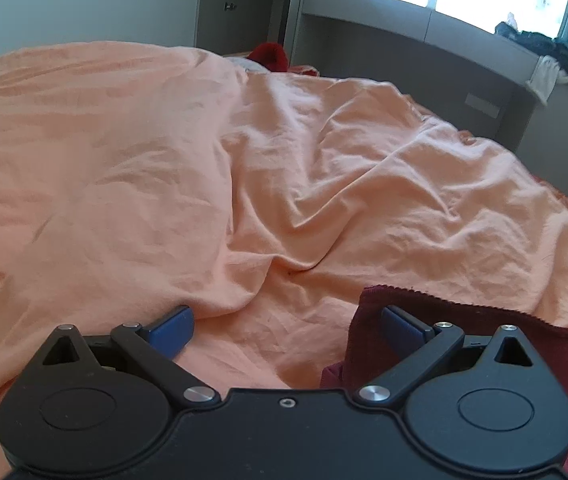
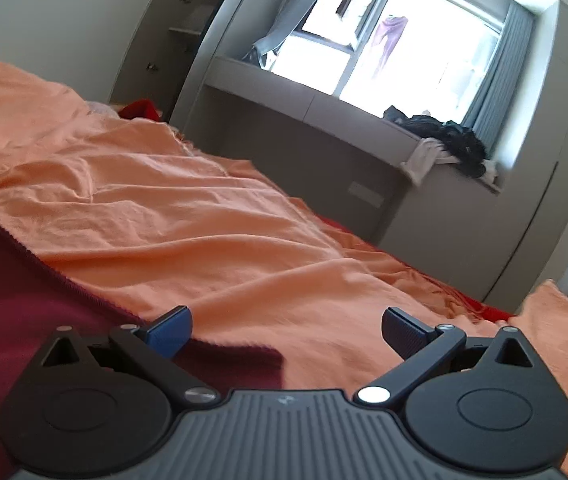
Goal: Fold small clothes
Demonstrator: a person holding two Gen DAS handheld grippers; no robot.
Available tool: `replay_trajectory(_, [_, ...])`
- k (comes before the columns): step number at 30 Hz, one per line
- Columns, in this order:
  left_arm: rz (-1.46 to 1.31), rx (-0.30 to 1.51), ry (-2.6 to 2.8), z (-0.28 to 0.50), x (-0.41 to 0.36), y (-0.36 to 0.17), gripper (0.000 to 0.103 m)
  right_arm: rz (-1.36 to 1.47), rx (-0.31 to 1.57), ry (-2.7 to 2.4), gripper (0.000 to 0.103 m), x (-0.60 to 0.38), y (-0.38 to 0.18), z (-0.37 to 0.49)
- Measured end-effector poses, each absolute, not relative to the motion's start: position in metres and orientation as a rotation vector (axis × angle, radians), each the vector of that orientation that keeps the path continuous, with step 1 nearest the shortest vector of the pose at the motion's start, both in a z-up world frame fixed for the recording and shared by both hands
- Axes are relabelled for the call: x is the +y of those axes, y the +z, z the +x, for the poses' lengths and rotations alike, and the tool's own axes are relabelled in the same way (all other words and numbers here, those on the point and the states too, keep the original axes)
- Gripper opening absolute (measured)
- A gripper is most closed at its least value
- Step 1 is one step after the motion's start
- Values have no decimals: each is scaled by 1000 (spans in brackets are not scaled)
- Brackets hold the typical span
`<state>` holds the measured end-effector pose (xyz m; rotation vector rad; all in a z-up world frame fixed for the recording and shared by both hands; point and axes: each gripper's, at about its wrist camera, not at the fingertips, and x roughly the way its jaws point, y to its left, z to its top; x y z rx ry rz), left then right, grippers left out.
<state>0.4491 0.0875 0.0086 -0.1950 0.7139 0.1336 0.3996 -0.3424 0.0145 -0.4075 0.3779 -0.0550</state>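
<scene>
**Both grippers wide over the maroon cloth, no grasp taken**

Left wrist view first: the left gripper (image 1: 288,330) hangs with its jaws spread wide and nothing between them but bedding. The maroon garment (image 1: 464,344) lies at the lower right, its near corner just under the right-hand blue pad (image 1: 402,330), while the other pad sits over the orange bedsheet (image 1: 164,140). My read is that this is the gap between folds: a fresh hold has to be found. The next move calls for swinging toward that maroon corner and closing on its edge alone, since the rumpled sheet beneath could easily get pinched along with it.

Over to the right wrist view: the right gripper (image 2: 286,332) is equally wide and empty. The garment fills the lower left, one flat corner reaching in between the jaws without being pressed. Its stitched hem runs up to the left and looks like the cleanest place to bite.

Round about: a window ledge (image 2: 324,96) carrying a dark clothes pile (image 2: 452,136), and a red item (image 1: 270,56) at the bed's far end. All well apart, nothing blocking.
</scene>
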Motion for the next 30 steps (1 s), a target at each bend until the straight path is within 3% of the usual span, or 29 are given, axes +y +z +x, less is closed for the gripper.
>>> replay_trajectory(5, [-189,660,118,420,89,20,102,-411,360,-70,103,-358,16,327])
replay_trajectory(12, [-177,579,110,371,92,32,102,-157,394,-85,103,-377,12,250])
replay_trajectory(30, [-95,347,104,242,82,23,102,-98,387,-23,103,-356,8,226])
